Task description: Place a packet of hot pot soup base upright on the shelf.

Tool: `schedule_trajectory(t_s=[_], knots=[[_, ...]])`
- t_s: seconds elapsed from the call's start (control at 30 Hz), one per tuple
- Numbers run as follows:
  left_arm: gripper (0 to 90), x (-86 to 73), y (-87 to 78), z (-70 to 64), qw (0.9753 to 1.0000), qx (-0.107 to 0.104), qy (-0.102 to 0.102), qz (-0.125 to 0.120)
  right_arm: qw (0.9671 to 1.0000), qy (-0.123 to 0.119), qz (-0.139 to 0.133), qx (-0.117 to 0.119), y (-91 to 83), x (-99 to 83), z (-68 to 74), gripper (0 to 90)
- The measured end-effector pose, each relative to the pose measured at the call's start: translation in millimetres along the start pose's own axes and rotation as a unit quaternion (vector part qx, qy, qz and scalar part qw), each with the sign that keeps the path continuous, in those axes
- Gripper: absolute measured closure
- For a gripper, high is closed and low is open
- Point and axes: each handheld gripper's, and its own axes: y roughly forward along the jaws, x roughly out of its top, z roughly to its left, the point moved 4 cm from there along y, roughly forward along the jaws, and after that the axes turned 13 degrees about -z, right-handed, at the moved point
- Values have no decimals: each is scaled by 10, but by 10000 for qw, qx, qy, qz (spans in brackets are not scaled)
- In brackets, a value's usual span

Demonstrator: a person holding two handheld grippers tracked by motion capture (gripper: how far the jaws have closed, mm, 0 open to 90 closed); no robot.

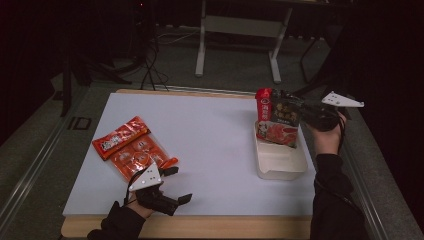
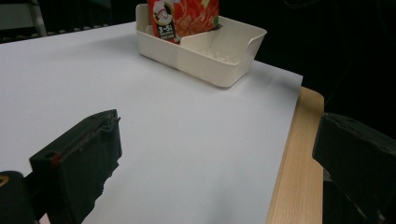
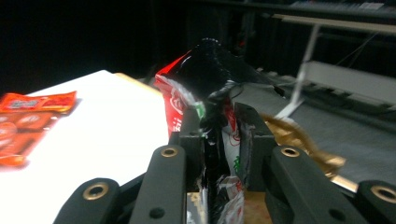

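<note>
A red and black food packet (image 1: 278, 118) stands upright in the far end of a cream plastic bin (image 1: 281, 163) at the table's right. My right gripper (image 1: 306, 113) is shut on the packet's right edge; in the right gripper view the packet (image 3: 205, 84) is pinched between the jaws of the right gripper (image 3: 219, 140). My left gripper (image 1: 178, 184) stands open low over the white sheet near the front edge, nothing between its jaws. In the left gripper view the left gripper (image 2: 217, 154) faces the bin (image 2: 205, 51) and packet (image 2: 184, 18).
Orange snack packets (image 1: 131, 146) lie on the white sheet (image 1: 210, 130) at the left, just beyond my left gripper. The wooden table edge (image 1: 210, 227) runs along the front. A table frame (image 1: 240, 30) stands on the floor beyond.
</note>
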Motion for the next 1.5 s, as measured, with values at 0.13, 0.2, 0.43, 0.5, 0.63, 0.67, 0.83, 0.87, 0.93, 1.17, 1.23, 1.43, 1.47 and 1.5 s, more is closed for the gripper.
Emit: schedule_trajectory(t_s=[0.13,0.2,0.43,0.5,0.63,0.67,0.83,0.87,0.93,1.17,1.23,1.43,1.47,1.5], knots=[[19,-9,0,-1,10000,-8,-7,10,10000,28,71,-42,25,-43,11,739],[19,-18,2,0,10000,-1,-19,22,9999,90,66,-71,29,-60,9,738],[19,-34,3,7,10000,-16,-56,42,9995,249,-106,-167,-25,-126,-35,732],[19,-36,4,9,10000,-13,-77,40,9991,334,-191,-164,-51,-156,-48,729],[19,-38,4,14,10000,-13,-79,46,9986,460,-216,-121,-70,-197,-64,720],[19,-36,4,13,10000,-14,-76,42,9986,484,-194,-93,-69,-211,-64,716],[19,-38,-2,18,10000,-6,-84,41,9983,565,-28,-165,-86,-375,-81,708],[18,-42,-1,20,9999,-6,-96,44,9979,618,-85,-167,-104,-394,-89,706],[19,-48,5,20,9999,-21,-102,71,9976,655,-105,-174,-135,-418,-96,702],[18,-12,-2,27,9998,-10,-185,-98,9974,551,343,-309,-207,-312,-29,562],[19,3,-10,30,9998,35,-91,-181,9972,543,350,-377,-223,-261,6,504],[19,17,-18,14,9998,62,-163,-97,9979,265,-5,-583,-344,11,91,411],[19,15,-16,13,9998,68,-169,-41,9980,256,-40,-575,-360,58,109,405],[19,18,-17,11,9998,59,-195,-37,9980,228,-93,-582,-377,105,134,388]])
